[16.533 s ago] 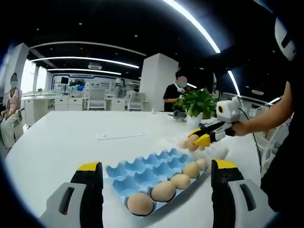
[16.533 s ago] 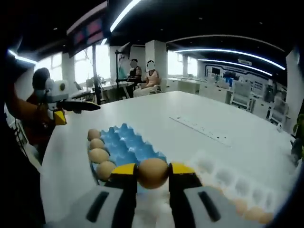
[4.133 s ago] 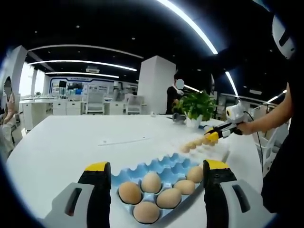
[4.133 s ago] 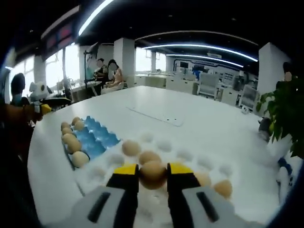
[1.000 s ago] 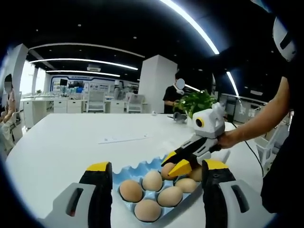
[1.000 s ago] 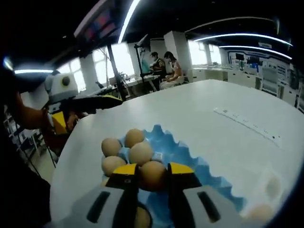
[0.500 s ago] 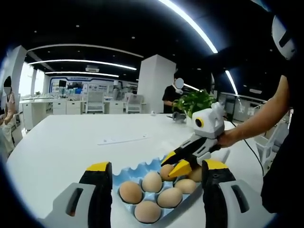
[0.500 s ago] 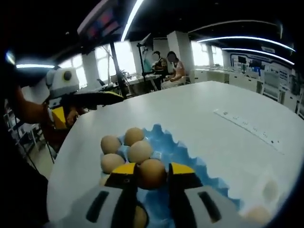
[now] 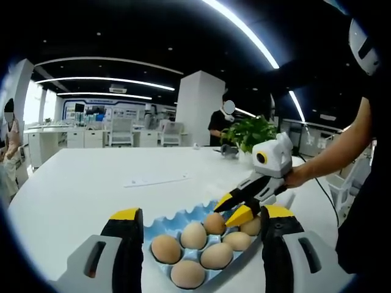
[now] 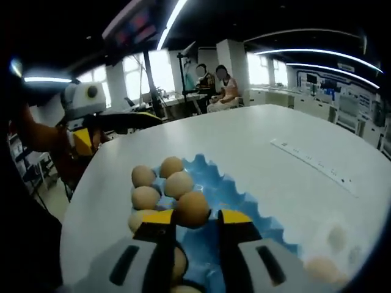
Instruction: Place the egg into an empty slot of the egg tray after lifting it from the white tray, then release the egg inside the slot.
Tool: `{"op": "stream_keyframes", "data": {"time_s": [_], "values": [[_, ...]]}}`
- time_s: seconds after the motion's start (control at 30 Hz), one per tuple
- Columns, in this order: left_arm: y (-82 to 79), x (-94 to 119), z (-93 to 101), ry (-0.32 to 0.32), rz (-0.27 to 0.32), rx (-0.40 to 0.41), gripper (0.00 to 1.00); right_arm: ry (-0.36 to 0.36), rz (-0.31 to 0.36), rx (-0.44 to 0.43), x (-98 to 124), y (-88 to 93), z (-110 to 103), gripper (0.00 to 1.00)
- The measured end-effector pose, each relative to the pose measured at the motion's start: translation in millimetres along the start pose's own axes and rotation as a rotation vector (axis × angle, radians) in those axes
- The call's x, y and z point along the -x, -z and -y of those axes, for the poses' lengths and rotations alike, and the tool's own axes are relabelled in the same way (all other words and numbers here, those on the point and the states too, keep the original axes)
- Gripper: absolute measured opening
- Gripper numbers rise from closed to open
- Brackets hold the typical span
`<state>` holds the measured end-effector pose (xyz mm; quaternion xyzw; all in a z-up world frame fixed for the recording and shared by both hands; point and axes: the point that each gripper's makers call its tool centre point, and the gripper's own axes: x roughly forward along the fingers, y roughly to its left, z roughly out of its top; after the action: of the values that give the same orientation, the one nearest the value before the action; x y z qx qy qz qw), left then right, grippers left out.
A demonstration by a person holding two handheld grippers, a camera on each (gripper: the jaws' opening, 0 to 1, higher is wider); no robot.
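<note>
While the left tool (image 9: 198, 227) hangs spread wide over the blue egg tray (image 9: 160, 224) on the white bench (image 9: 79, 183), the right tool (image 10: 190, 231), jaws parted, sits just behind the egg (image 10: 192, 209) resting in a slot.

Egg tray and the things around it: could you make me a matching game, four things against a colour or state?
1. egg tray
2. eggs
3. potted plant
4. left claw

A. green
B. wide open, holding nothing
C. blue
D. light brown

Pairs: 1-C, 2-D, 3-A, 4-B
</note>
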<state>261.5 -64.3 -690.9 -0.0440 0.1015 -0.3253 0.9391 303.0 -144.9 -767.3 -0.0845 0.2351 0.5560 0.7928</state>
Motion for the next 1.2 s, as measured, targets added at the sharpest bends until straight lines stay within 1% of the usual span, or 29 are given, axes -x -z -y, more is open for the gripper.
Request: {"op": "stream_keyframes", "data": {"time_s": [0.07, 0.2, 0.37, 0.5, 0.7, 0.77, 0.93, 0.97, 1.0, 1.07, 1.13, 1.2], "values": [[0.2, -0.1, 0.6, 0.003, -0.001, 0.001, 0.79, 0.009, 0.012, -0.015, 5.5, -0.1, 2.1, 0.28], [0.5, -0.9, 2.2, 0.01, -0.004, -0.001, 0.77, 0.034, 0.021, -0.019, 16.2, 2.6, 5.8, 0.27], [0.0, -1.5, 2.0, 0.006, -0.001, -0.003, 0.78, 0.082, 0.038, -0.043, 31.6, 7.1, 14.9, 0.27], [2.1, -2.1, 5.2, 0.019, -0.009, 0.0, 0.78, 0.115, 0.055, -0.062, 44.3, 10.5, 21.3, 0.27], [2.1, -3.3, 6.8, 0.023, -0.011, 0.001, 0.77, 0.173, 0.046, -0.089, 65.8, 24.1, 33.9, 0.27], [1.3, -3.5, 7.2, 0.023, -0.009, -0.001, 0.77, 0.21, 0.058, -0.101, 79.3, 28.1, 41.6, 0.27], [1.7, -2.9, 7.5, 0.024, -0.009, 0.002, 0.77, 0.285, 0.043, -0.119, 112.1, 44.2, 56.8, 0.27], [2.3, -3.0, 7.4, 0.023, -0.011, 0.002, 0.77, 0.313, 0.043, -0.129, 122.1, 48.5, 62.5, 0.27], [3.0, -3.1, 7.6, 0.023, -0.013, 0.0, 0.77, 0.322, 0.044, -0.131, 125.4, 49.7, 64.2, 0.27], [3.8, -3.5, 9.1, 0.028, -0.014, 0.003, 0.77, 0.366, 0.053, -0.154, 142.5, 55.4, 73.0, 0.27], [4.1, -3.8, 10.1, 0.03, -0.015, 0.001, 0.77, 0.415, 0.053, -0.146, 159.6, 60.6, 81.5, 0.27], [4.7, -4.1, 10.4, 0.031, -0.017, 0.005, 0.77, 0.473, 0.052, -0.165, 177.7, 67.4, 91.3, 0.28]]}}
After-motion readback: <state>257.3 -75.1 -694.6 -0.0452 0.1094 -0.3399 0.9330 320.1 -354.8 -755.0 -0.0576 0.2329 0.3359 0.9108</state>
